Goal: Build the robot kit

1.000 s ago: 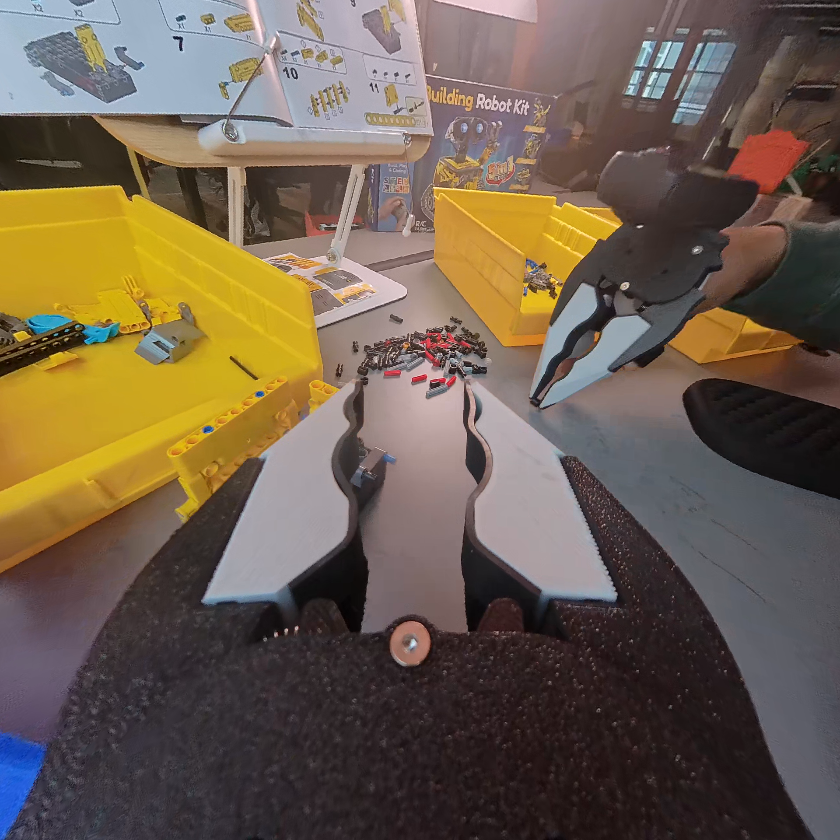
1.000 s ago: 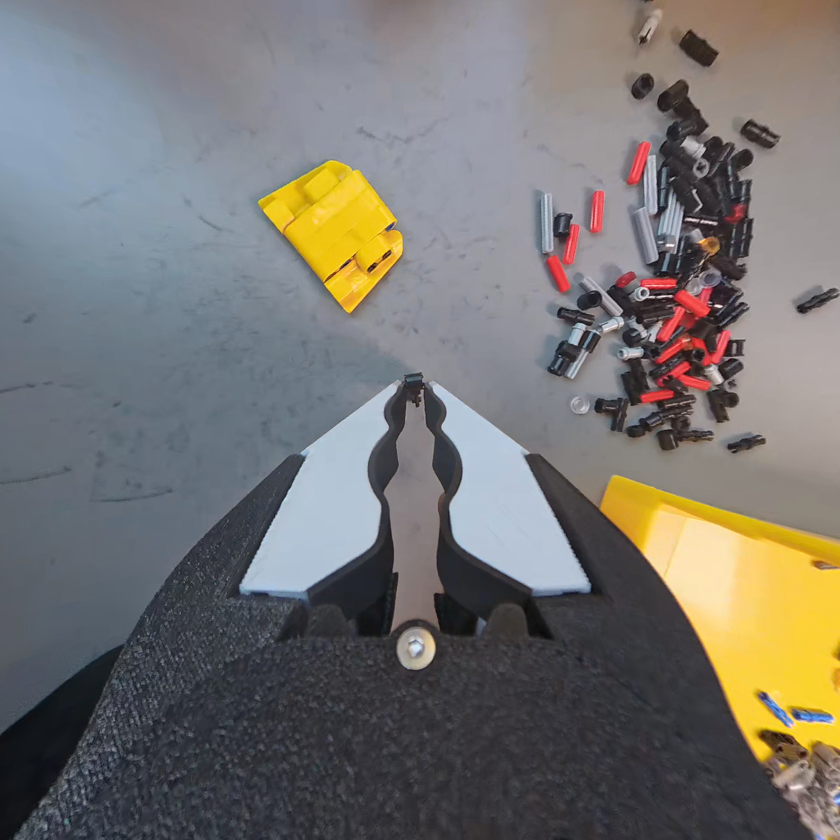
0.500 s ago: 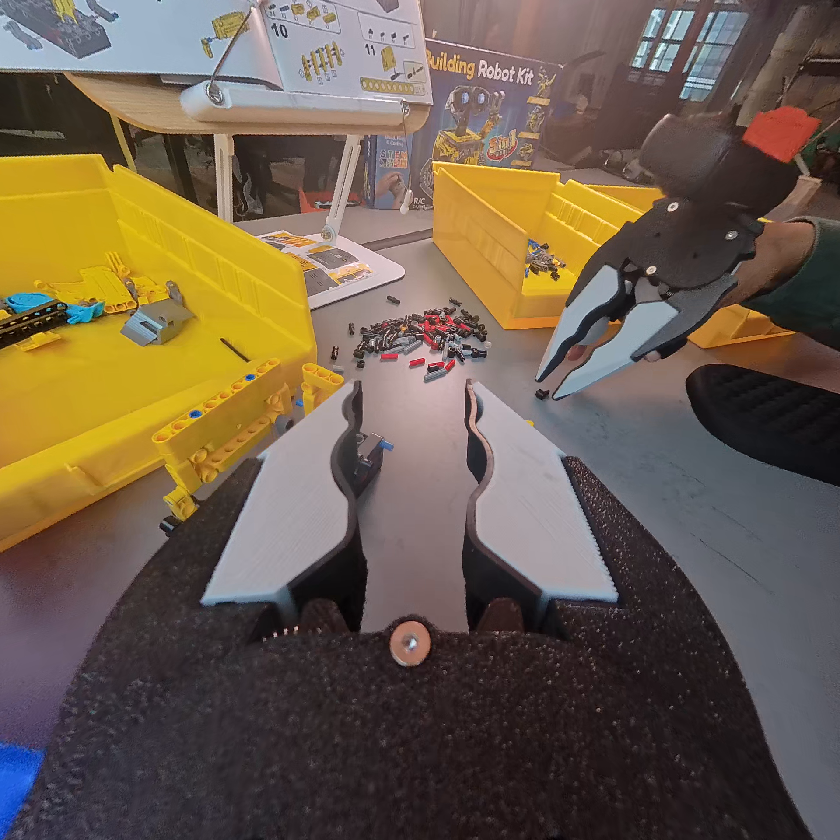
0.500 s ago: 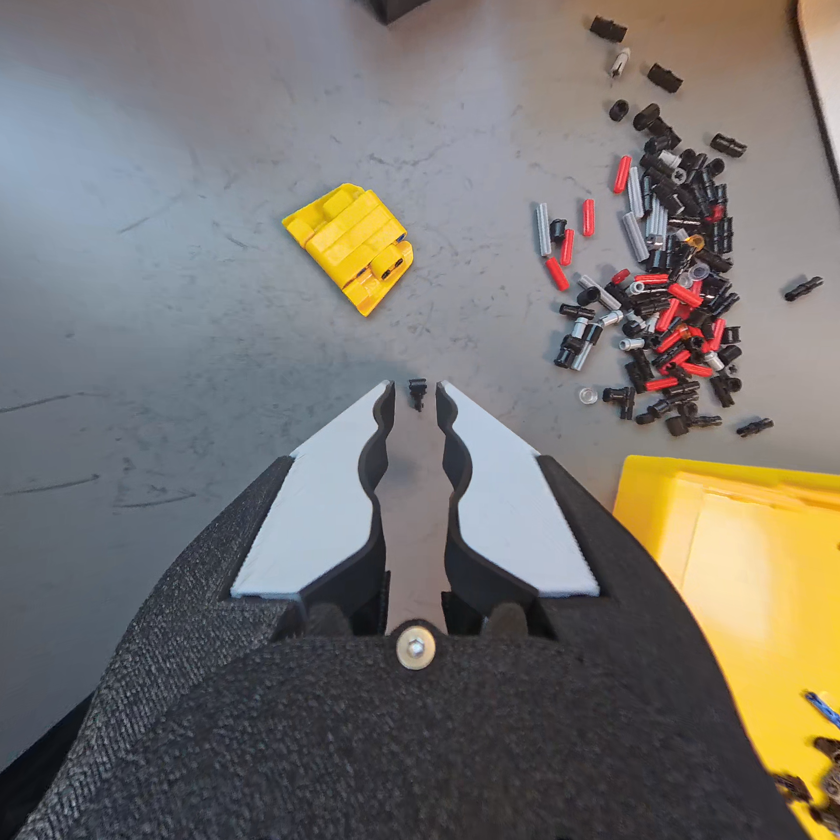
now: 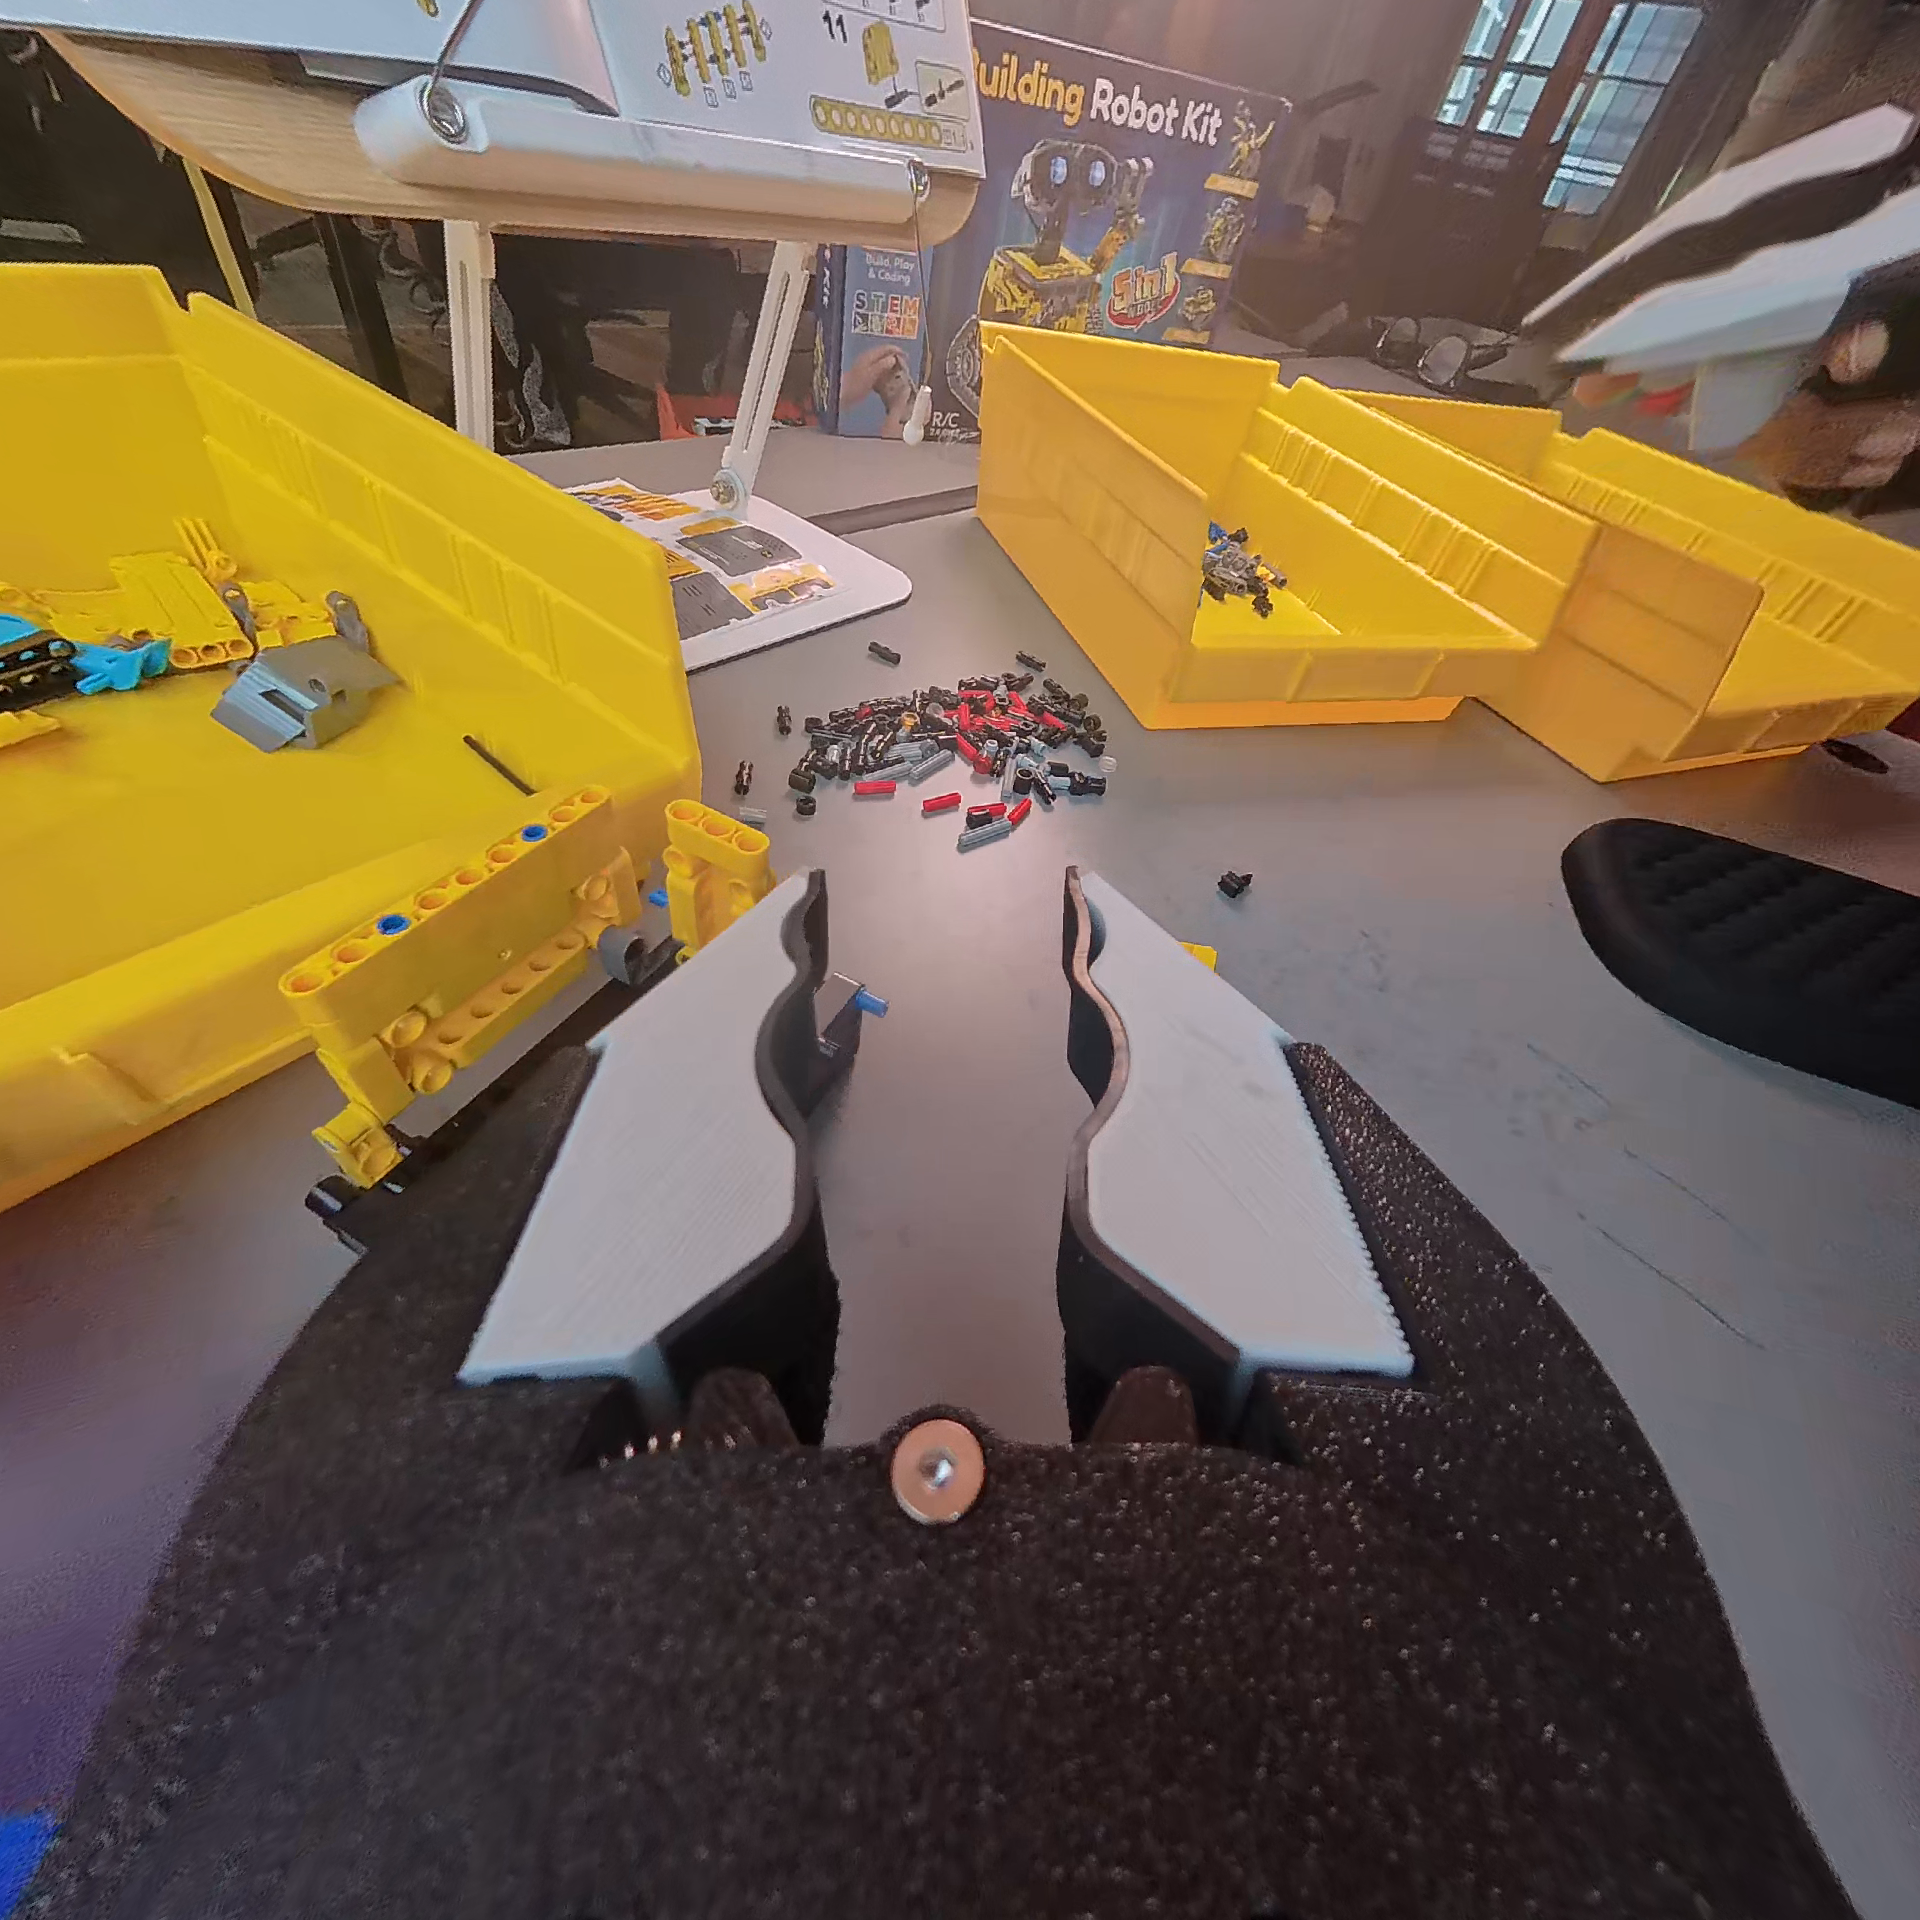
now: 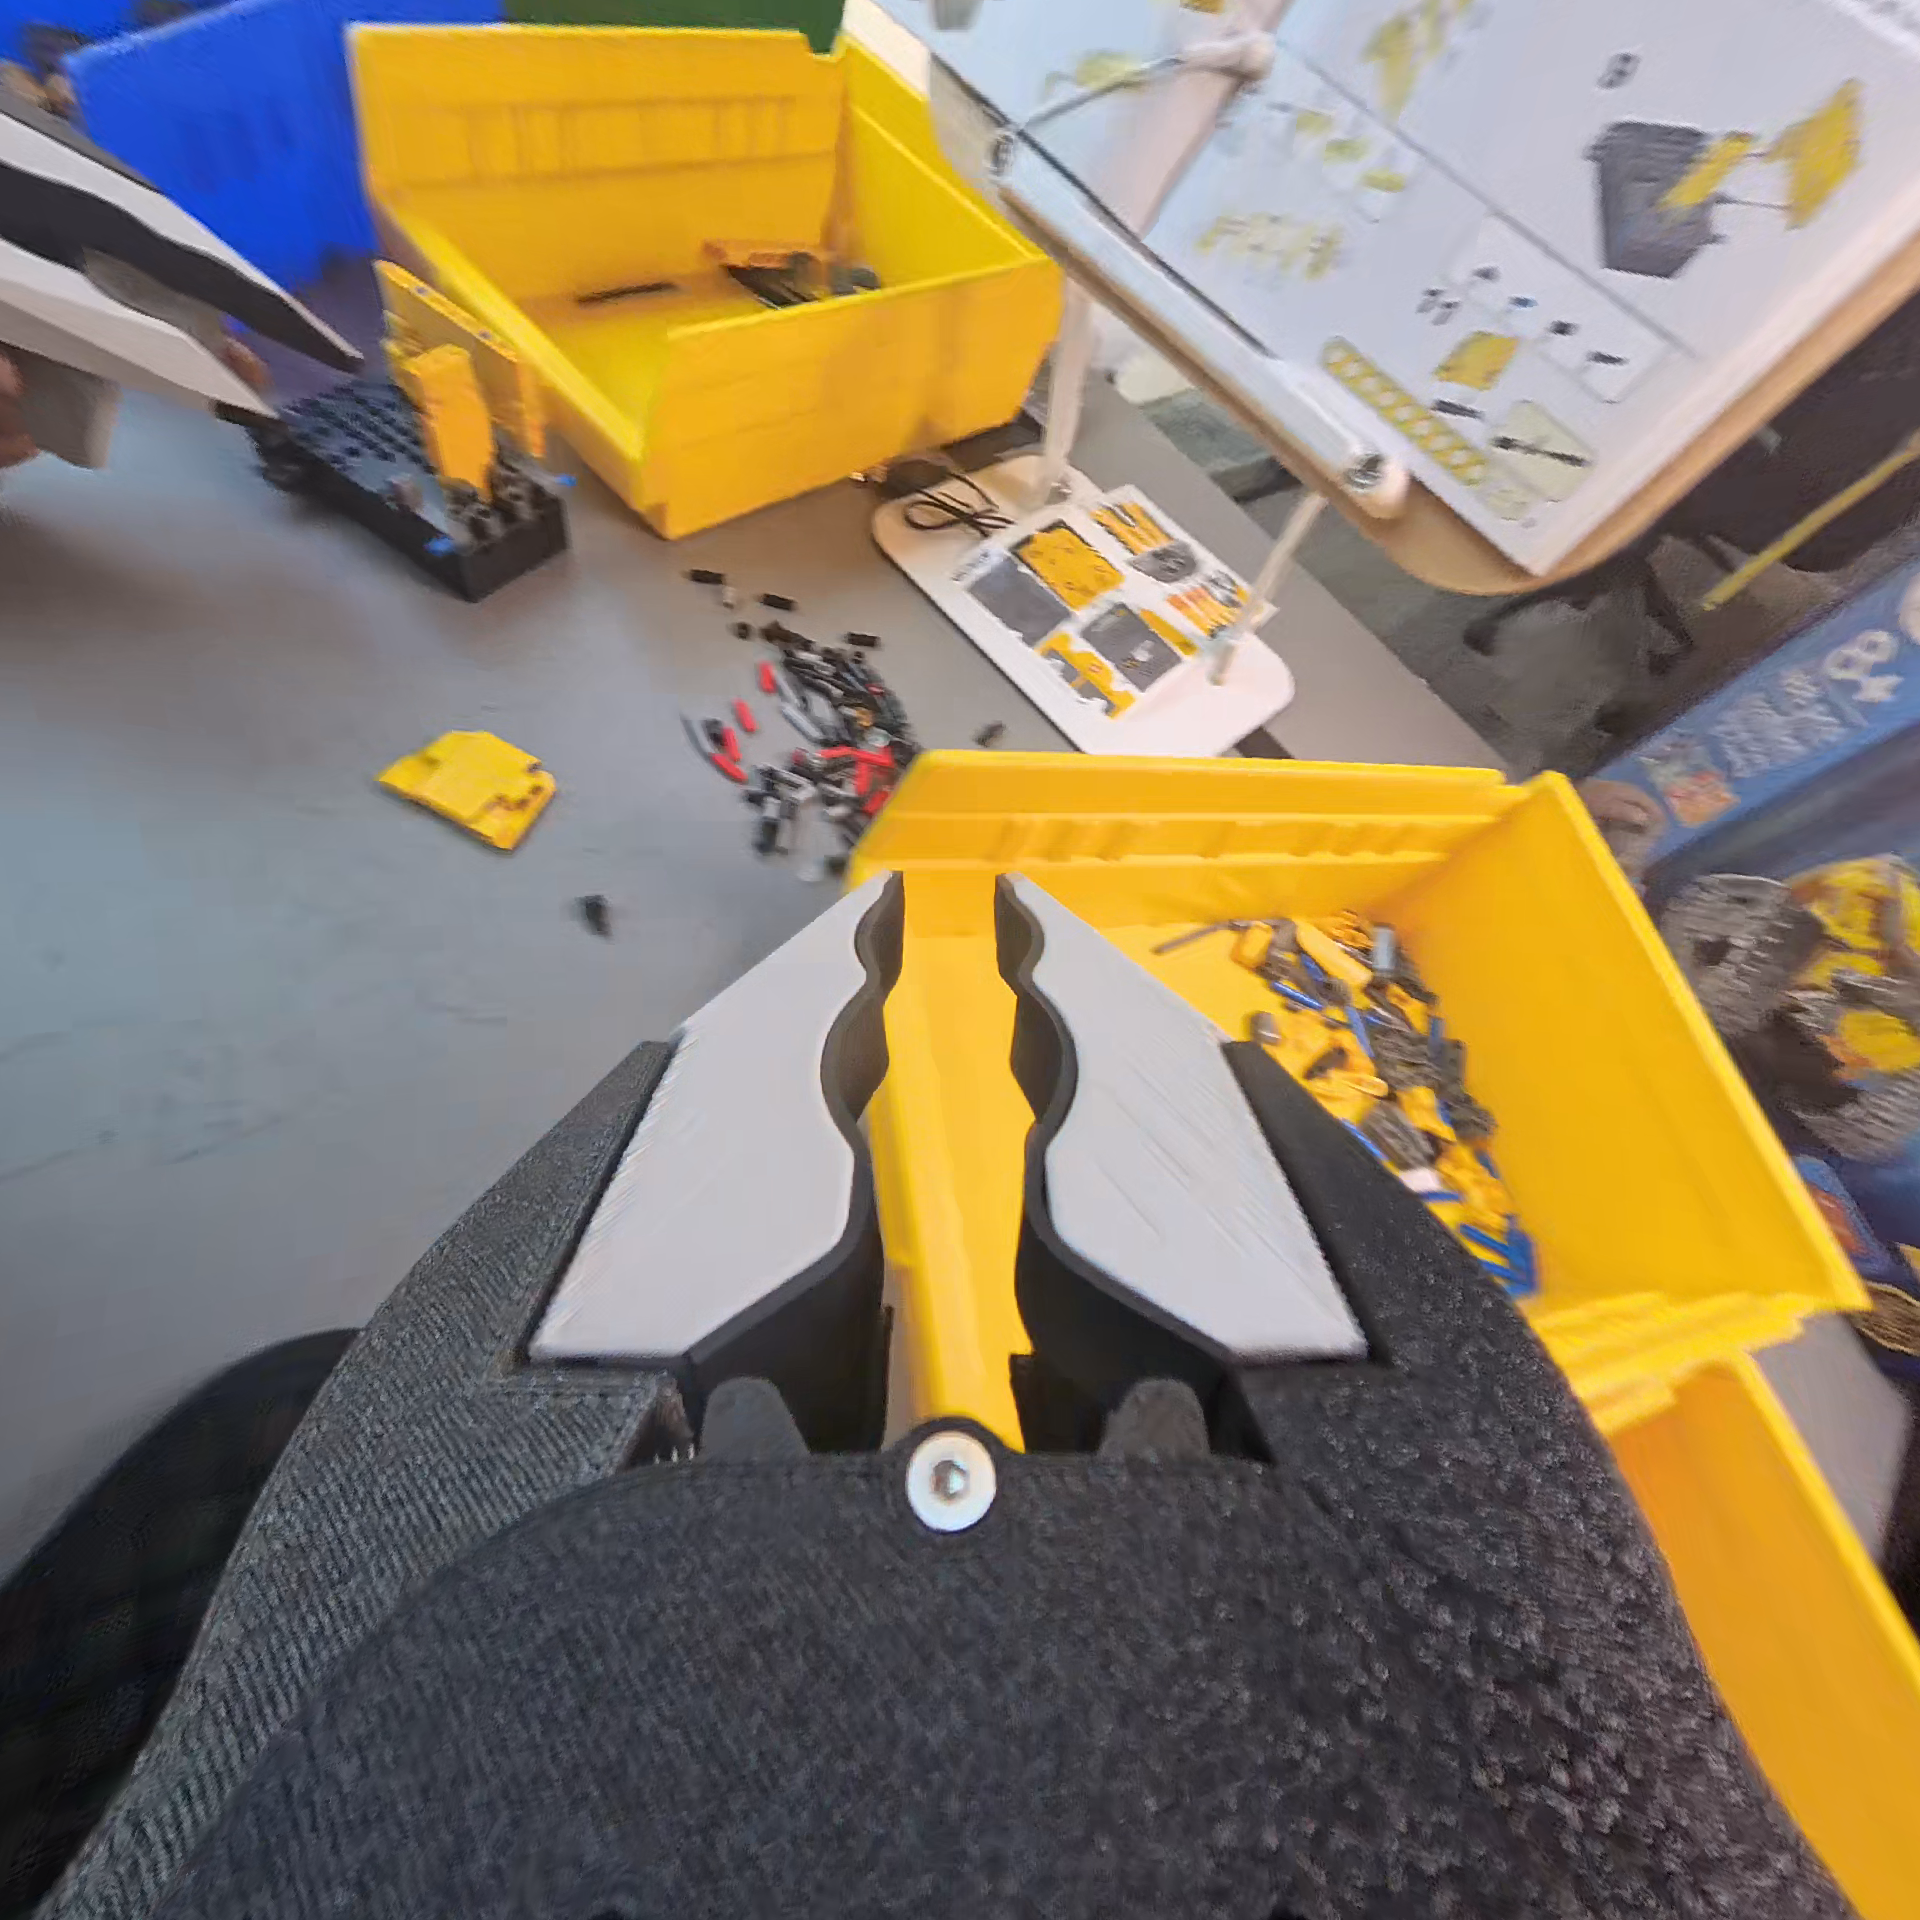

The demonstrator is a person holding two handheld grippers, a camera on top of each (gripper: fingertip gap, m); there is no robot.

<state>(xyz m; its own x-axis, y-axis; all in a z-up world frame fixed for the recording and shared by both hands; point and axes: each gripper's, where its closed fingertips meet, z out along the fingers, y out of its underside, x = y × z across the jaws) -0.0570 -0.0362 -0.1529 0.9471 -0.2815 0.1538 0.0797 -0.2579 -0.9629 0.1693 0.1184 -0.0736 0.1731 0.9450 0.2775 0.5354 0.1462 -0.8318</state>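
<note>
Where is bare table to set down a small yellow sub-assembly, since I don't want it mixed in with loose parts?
Bare grey table lies near the yellow panel piece and the lone black pin, left of the right tool. Another free patch sits between the left tool and the black pad. Crowded: the pin pile and around the yellow-and-black model.

Yellow bins (image 5: 1351,582) flank scattered pins (image 5: 945,743).
</note>
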